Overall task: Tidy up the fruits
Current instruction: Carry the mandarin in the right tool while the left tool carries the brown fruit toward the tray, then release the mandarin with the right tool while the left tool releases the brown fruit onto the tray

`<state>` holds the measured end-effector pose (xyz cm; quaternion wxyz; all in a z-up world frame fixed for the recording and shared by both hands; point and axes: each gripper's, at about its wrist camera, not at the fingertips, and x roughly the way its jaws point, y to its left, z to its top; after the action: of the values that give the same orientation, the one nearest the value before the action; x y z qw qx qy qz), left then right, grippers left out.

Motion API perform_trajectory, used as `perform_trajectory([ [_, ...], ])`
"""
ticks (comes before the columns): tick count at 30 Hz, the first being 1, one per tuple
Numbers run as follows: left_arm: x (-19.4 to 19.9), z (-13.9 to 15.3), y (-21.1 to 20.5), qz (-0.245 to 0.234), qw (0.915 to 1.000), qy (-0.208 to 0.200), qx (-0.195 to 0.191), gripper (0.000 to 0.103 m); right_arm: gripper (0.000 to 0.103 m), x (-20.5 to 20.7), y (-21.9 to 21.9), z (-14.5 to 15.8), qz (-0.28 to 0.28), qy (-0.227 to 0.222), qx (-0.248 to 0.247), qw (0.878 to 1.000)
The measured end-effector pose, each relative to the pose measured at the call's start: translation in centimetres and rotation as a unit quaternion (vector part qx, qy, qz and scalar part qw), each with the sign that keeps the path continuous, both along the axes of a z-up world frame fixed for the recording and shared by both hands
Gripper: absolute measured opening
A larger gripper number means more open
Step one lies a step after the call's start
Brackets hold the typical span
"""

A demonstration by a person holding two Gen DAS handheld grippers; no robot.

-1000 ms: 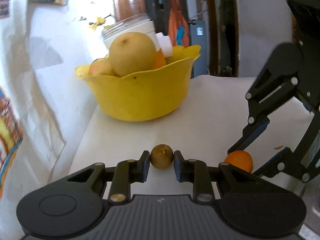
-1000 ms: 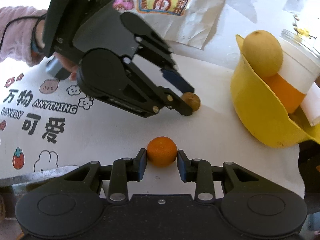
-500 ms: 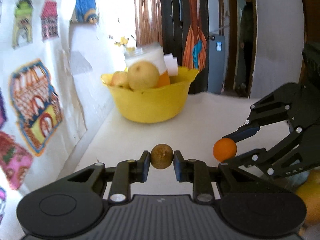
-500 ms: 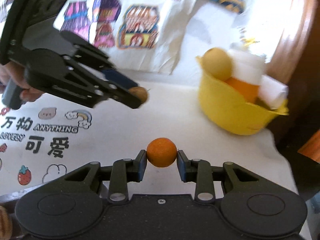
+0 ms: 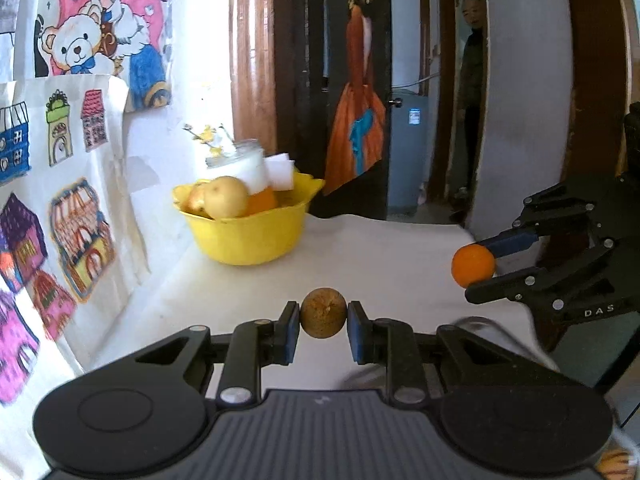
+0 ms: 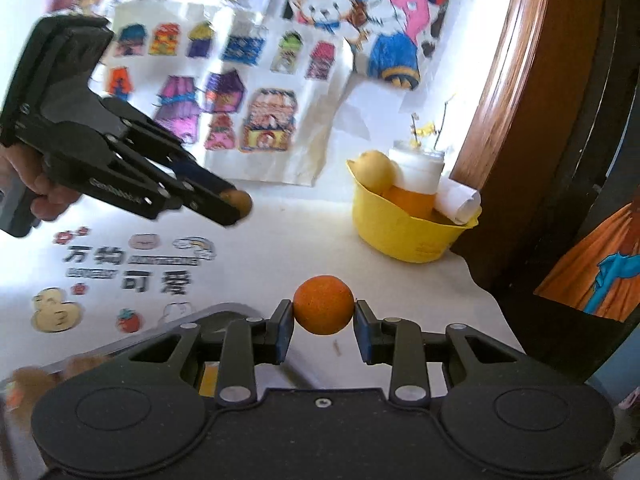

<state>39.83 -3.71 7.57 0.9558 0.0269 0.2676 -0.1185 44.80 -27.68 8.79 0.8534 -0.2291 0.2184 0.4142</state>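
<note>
Both grippers [image 5: 323, 322] [image 6: 323, 322] lifted, tray [image 6: 120, 354] blurred

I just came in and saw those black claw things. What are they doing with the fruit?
A person holds a grabber in each hand. The left gripper pinches a small brown fruit, and the right gripper pinches a small orange. Both fruits are up off the white table. The yellow bowl at the back already has fruit in it.

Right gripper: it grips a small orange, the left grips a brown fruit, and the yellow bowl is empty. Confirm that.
Not quite. The yellow bowl is not empty: the left wrist view shows fruit and a white jar in it. The right gripper does grip the orange, the left gripper the brown fruit.
</note>
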Motion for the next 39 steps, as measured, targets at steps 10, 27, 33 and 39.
perform_trajectory([
  [10,-6.1,-2.9,-3.3,-0.046,0.9973,0.048,-0.032,0.028,0.034,-8.7,-2.5,-2.0,0.026,0.042,-0.007,0.999],
  [27,-6.7,-5.5,-7.2,-0.085,0.9895,0.115,0.025,0.028,0.035,-8.1,-4.6,-4.6,-0.069,0.154,0.037,0.985],
  [33,-6.5,-6.0,-7.2,-0.081,0.9889,0.123,0.020,0.028,0.043,-8.5,-4.3,-4.5,-0.079,0.149,0.031,0.985],
  [39,-7.0,-5.0,-7.0,-0.075,0.9902,0.118,0.009,0.032,0.062,-9.6,-5.3,-3.6,-0.122,0.129,0.039,0.983],
])
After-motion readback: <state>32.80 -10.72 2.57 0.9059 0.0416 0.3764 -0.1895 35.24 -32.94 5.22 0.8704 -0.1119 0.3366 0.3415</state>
